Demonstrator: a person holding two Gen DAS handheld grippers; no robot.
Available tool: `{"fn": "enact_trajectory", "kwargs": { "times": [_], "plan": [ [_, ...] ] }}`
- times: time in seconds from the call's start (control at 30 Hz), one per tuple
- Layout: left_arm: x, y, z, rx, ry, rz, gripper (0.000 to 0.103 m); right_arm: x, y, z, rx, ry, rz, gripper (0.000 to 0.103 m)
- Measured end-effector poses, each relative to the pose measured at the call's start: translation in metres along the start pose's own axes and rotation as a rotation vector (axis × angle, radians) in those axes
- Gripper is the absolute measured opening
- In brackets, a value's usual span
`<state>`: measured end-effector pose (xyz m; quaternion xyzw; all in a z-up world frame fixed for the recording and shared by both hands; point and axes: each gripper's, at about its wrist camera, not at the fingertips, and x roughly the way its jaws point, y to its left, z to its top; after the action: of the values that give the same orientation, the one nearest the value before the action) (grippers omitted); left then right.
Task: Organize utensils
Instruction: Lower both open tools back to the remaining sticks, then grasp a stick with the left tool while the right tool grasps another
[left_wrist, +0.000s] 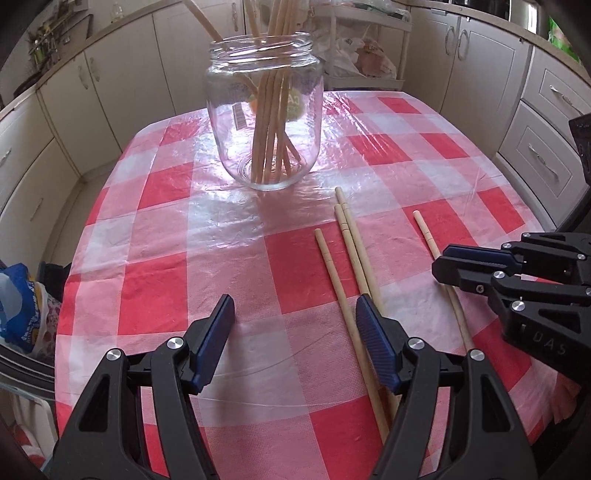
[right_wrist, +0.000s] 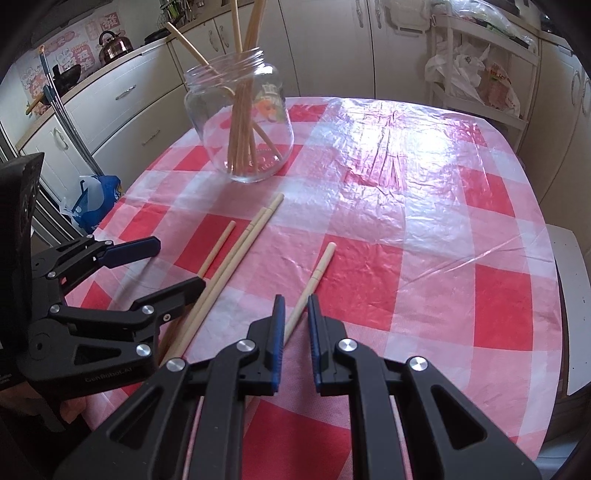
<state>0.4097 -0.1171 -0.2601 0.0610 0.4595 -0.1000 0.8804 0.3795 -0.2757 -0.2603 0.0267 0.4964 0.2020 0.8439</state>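
Chopstick (right_wrist: 312, 282) pinched in right tool (right_wrist: 295, 306) could slip free; left tool (left_wrist: 295, 314) gapes empty above tabletop (left_wrist: 406, 147).

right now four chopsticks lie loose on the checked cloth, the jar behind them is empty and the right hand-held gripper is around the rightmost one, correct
Not quite: the jar is not empty. The left wrist view shows several chopsticks standing in it. The rest holds: four loose chopsticks lie on the checked cloth, and the right hand-held gripper is around the rightmost chopstick.
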Motion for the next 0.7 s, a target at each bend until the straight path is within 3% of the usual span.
{"fn": "enact_trajectory", "kwargs": {
  "times": [0.07, 0.1, 0.17, 0.2, 0.23, 0.47, 0.7],
  "plan": [
    [0.001, -0.004, 0.003, 0.012, -0.003, -0.006, 0.063, 0.001, 0.003, -0.001, -0.011, -0.003, 0.004, 0.013],
    [0.002, -0.006, 0.004, 0.017, -0.006, -0.016, 0.056, 0.001, 0.005, -0.001, -0.018, -0.002, 0.004, 0.013],
    [0.001, -0.01, 0.007, 0.038, -0.008, -0.046, 0.037, 0.001, 0.005, 0.0, -0.027, 0.007, 0.006, 0.012],
    [0.0, -0.012, 0.008, 0.053, -0.004, -0.066, 0.018, 0.002, 0.005, 0.0, -0.024, 0.011, 0.011, 0.011],
    [0.0, -0.014, 0.01, 0.065, 0.006, -0.093, 0.008, 0.001, 0.003, 0.0, -0.02, 0.013, 0.015, 0.011],
    [0.006, 0.009, 0.017, 0.037, 0.086, -0.276, 0.005, 0.002, 0.003, 0.002, -0.01, 0.023, 0.015, 0.01],
    [0.007, -0.009, 0.023, 0.15, 0.151, -0.204, 0.005, 0.004, 0.007, 0.002, -0.032, 0.025, 0.0, 0.01]
  ]
}}
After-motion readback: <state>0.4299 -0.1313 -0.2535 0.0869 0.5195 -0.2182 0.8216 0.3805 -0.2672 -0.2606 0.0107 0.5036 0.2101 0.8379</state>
